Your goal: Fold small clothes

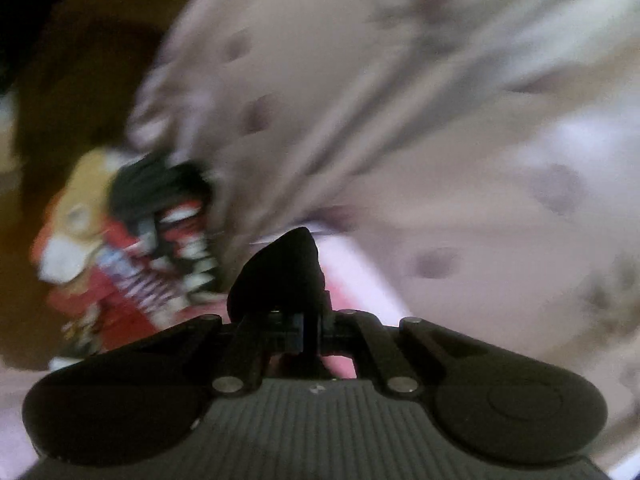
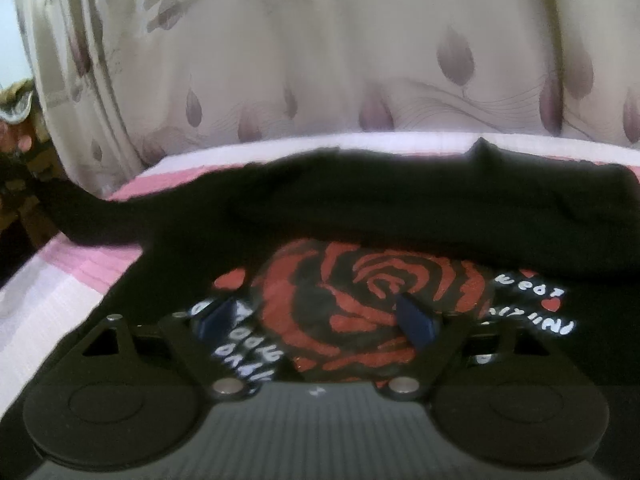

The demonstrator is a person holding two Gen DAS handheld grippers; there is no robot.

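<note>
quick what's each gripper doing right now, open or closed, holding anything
Left gripper: closed; blurred view, so whether anything is pinched cannot be told.
Right gripper: open, fingers apart over the black T-shirt with a red rose print, holding nothing.

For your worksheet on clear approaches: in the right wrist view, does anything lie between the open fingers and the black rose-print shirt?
Nothing visible does. The right gripper hangs directly over the black shirt, its open fingers either side of the red rose print.

Black shirt [image 2: 400,208], red rose print, white lettering; pink-white striped sheet [image 2: 52,292]; cream curtain [image 2: 320,60], mauve leaves.
</note>
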